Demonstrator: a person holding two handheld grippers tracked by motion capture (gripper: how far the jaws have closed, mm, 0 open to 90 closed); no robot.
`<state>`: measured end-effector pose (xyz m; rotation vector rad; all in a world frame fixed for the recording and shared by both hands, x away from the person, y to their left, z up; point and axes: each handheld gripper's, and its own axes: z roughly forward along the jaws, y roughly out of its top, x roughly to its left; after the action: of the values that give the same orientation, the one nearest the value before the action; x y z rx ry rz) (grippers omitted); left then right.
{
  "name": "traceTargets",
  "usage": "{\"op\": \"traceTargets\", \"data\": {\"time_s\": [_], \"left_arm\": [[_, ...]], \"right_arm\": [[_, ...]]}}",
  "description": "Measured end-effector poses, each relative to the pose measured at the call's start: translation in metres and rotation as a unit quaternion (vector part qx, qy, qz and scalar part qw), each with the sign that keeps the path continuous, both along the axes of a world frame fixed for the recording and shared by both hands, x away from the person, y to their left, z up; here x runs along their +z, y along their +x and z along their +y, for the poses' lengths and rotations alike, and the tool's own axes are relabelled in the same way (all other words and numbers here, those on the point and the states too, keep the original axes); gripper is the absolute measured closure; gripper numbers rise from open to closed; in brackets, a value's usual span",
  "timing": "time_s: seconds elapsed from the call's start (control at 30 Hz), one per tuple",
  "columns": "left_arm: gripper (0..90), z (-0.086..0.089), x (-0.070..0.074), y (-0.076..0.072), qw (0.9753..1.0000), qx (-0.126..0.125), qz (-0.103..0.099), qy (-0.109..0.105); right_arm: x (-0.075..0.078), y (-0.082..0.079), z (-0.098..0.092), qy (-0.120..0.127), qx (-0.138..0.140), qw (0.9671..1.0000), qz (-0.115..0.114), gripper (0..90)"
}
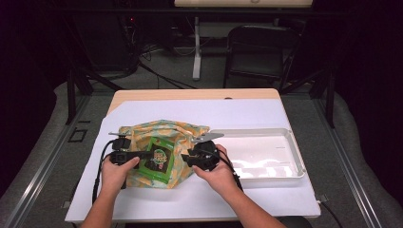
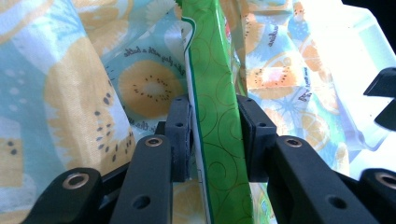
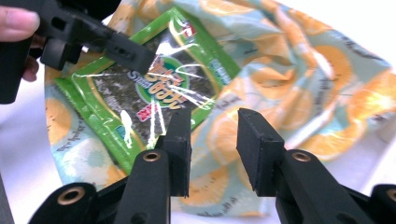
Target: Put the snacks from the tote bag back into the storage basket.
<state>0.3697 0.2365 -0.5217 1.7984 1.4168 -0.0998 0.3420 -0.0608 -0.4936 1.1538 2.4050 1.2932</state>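
From above, a fruit-print cloth bag (image 1: 178, 137) lies on the white table (image 1: 199, 197), just left of a white tray (image 1: 294, 152). The left gripper (image 2: 214, 140) pinches the green seaweed snack packet (image 2: 210, 93) that probably rests on the bag. The right gripper (image 3: 212, 149) hangs unclenched above the bag.

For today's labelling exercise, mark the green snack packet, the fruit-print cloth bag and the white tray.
green snack packet (image 3: 154, 88): right gripper view, on its printed front.
fruit-print cloth bag (image 1: 185, 130): high view, on its upper right cloth.
white tray (image 1: 297, 154): high view, on its right rim.
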Motion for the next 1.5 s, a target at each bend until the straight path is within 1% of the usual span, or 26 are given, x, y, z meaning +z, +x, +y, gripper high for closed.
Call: {"op": "traceTargets", "data": {"time_s": [0.1,0.13,0.2,0.3,0.47,0.67,0.7,0.83,1.0,1.07,1.13,1.2,1.43,1.47,1.5], "left_arm": [[70.4,-0.001,0.001,-0.001,1.0000,0.001,-0.004,-0.001],[70.6,-0.001,0.002,-0.002,1.0000,0.001,-0.006,-0.001],[71.0,-0.001,0.003,-0.002,1.0000,0.001,-0.010,-0.001],[71.5,-0.001,0.005,-0.003,0.9999,0.000,-0.016,0.000],[72.1,0.000,0.008,-0.005,0.9997,0.003,-0.025,-0.001],[72.1,0.000,0.014,-0.008,0.9993,0.005,-0.036,0.006],[72.1,0.000,0.016,-0.008,0.9991,0.004,-0.040,0.010],[72.1,0.000,0.020,-0.010,0.9986,0.004,-0.050,0.018],[72.0,0.002,0.024,-0.012,0.9982,0.005,-0.056,0.019],[72.0,0.002,0.027,-0.013,0.9978,0.008,-0.063,0.021],[72.0,0.004,0.031,-0.015,0.9975,0.008,-0.067,0.020],[72.0,0.004,0.034,-0.016,0.9970,0.010,-0.075,0.016],[72.0,0.008,0.043,-0.020,0.9959,0.013,-0.089,0.011],[72.0,0.008,0.044,-0.020,0.9956,0.017,-0.091,0.010],[71.9,0.009,0.045,-0.021,0.9956,0.014,-0.092,0.010]], "right_arm": [[-0.001,0.000,-0.009,0.015,-0.006,0.9999,-0.001,64.4],[-0.002,0.000,-0.011,0.024,-0.010,0.9997,-0.002,64.2],[-0.003,0.000,-0.016,0.030,-0.013,0.9995,0.000,63.8],[-0.004,0.000,-0.019,0.024,-0.013,0.9996,-0.001,63.2],[-0.005,0.000,-0.024,0.035,-0.020,0.9992,-0.004,62.9],[-0.007,-0.001,-0.028,0.037,-0.021,0.9991,-0.004,61.7],[-0.007,-0.001,-0.029,0.034,-0.021,0.9992,-0.001,61.3],[-0.010,-0.001,-0.032,0.035,-0.024,0.9991,-0.003,59.8],[-0.010,-0.001,-0.034,0.037,-0.026,0.9990,-0.007,58.8],[-0.010,-0.001,-0.034,0.040,-0.029,0.9988,-0.007,58.6],[-0.010,-0.001,-0.036,0.037,-0.028,0.9989,-0.006,58.3],[-0.010,-0.001,-0.036,0.040,-0.031,0.9987,-0.006,58.1],[-0.011,-0.002,-0.037,0.037,-0.027,0.9990,-0.005,57.5],[-0.011,-0.002,-0.037,0.037,-0.027,0.9990,-0.006,57.4],[-0.011,-0.002,-0.036,0.038,-0.028,0.9989,-0.006,57.4]]}}
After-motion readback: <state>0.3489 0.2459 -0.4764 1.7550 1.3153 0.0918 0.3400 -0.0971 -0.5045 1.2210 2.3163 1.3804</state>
